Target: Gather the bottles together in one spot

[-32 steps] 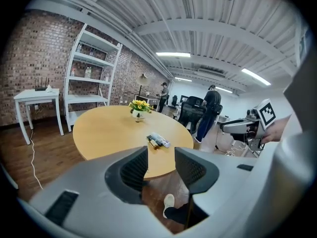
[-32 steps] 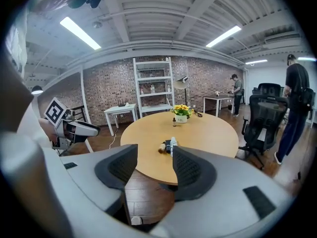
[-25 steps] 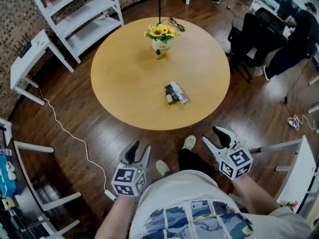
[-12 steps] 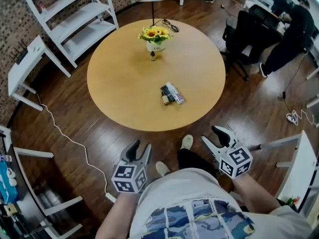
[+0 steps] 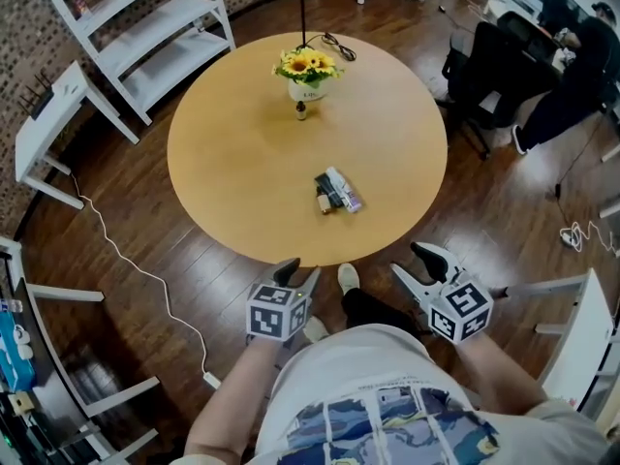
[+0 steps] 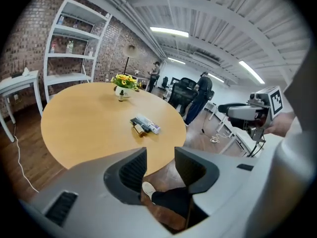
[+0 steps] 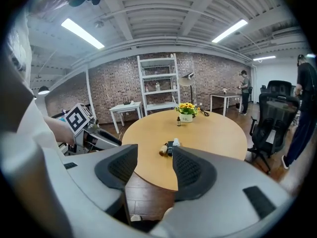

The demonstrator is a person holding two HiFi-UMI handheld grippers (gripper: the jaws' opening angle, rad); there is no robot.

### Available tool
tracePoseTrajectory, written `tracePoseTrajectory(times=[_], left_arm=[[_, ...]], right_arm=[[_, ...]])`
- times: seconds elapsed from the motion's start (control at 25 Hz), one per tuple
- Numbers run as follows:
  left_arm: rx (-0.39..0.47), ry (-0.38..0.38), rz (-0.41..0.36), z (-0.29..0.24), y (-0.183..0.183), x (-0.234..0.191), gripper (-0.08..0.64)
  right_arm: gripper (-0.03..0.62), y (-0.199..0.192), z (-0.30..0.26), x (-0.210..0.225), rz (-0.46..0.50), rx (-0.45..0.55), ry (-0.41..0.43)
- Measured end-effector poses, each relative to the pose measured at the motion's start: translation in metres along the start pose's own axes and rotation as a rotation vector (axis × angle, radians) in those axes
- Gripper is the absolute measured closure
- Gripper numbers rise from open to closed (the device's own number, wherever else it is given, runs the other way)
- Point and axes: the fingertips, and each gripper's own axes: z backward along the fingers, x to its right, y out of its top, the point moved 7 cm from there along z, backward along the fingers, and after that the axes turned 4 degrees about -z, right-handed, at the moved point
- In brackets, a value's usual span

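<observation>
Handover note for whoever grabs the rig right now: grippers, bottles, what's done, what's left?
Left gripper: open, empty, at the near edge of the table.
Right gripper: open, empty, off the table.
Bottles: a cluster of what looks like three lies side by side on the near part of the table. One small bottle stands apart, in front of the flower pot.
Done: the cluster is together.
Left: probably bring the small bottle over to the cluster.
</observation>
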Motion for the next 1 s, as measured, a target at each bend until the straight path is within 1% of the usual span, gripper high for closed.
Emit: tracePoseTrajectory(times=[0.16,0.32,0.4,0.48,0.6,0.64,0.72,0.8,0.92,1.0], left_arm=[[-0.07,0.038,0.004,-0.05,0.021,-0.018,0.397],[-0.14,0.037,0.022,-0.103,0.043,-0.033,0.397],[-0.175,0.047,0.03,-0.127,0.051,-0.042,0.396],[-0.212,0.084,0.041,-0.148,0.057,-0.053,0.396],[-0.26,0.132,0.063,-0.177,0.067,-0.068,0.396],[-0.282,0.138,0.071,-0.186,0.067,-0.071,0.396],[-0.339,0.137,0.078,-0.203,0.065,-0.073,0.359],[-0.398,0.141,0.072,-0.216,0.061,-0.074,0.359],[-0.467,0.193,0.054,-0.227,0.056,-0.082,0.354],[-0.497,0.215,0.045,-0.233,0.055,-0.088,0.356]], right_arm=[[0.347,0.016,-0.024,0.024,0.019,-0.005,0.036],[0.347,0.034,-0.048,0.056,0.034,-0.025,0.078],[0.347,0.044,-0.062,0.07,0.074,-0.036,0.108],[0.347,0.054,-0.077,0.084,0.111,-0.05,0.142],[0.347,0.066,-0.099,0.107,0.13,-0.066,0.184],[0.354,0.07,-0.106,0.115,0.131,-0.068,0.193],[0.357,0.076,-0.116,0.129,0.123,-0.077,0.205],[0.357,0.081,-0.125,0.141,0.122,-0.086,0.219],[0.357,0.085,-0.133,0.159,0.126,-0.096,0.234],[0.357,0.086,-0.137,0.17,0.118,-0.101,0.241]])
